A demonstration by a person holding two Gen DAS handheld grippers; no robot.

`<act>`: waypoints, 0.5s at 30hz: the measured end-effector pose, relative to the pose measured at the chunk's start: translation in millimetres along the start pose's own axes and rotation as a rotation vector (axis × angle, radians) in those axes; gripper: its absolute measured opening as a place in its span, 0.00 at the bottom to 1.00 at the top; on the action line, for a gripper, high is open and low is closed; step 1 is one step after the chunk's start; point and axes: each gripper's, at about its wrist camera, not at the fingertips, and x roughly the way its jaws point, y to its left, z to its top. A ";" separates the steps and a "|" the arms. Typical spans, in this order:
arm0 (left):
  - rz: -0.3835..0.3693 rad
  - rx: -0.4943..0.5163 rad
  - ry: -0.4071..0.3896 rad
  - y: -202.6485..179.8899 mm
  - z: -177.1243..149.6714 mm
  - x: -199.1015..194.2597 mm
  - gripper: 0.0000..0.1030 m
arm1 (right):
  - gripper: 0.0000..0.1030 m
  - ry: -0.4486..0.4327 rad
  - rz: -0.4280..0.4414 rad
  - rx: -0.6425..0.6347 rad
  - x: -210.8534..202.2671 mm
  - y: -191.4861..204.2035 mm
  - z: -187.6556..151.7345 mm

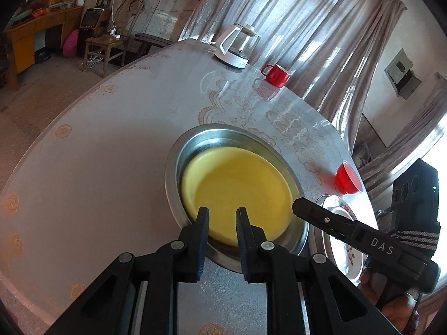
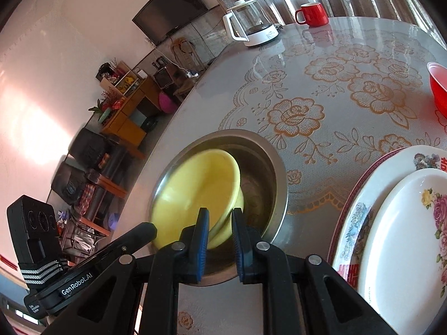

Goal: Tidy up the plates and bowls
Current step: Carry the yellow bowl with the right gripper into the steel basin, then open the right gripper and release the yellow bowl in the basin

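A yellow bowl (image 1: 237, 189) lies tilted and motion-blurred inside a steel bowl (image 1: 195, 142) on the table; both show in the right wrist view too, the yellow bowl (image 2: 192, 192) inside the steel bowl (image 2: 268, 167). My left gripper (image 1: 222, 223) is open at the yellow bowl's near rim, holding nothing. My right gripper (image 2: 220, 223) is open, its fingers either side of the yellow bowl's rim without clamping it. Two floral plates (image 2: 402, 234) are stacked at the right. A red bowl (image 1: 347, 178) stands beyond them.
A glass kettle (image 1: 237, 46) and a red mug (image 1: 276, 75) stand at the table's far edge. The lace-patterned tablecloth (image 2: 335, 106) covers the round table. The right gripper's body (image 1: 363, 240) reaches in over the plates. Furniture lines the room at the left.
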 end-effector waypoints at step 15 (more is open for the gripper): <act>0.053 0.038 -0.032 -5.8 -2.4 -2.6 0.19 | 0.18 0.020 -0.012 -0.002 5.0 -2.5 -5.2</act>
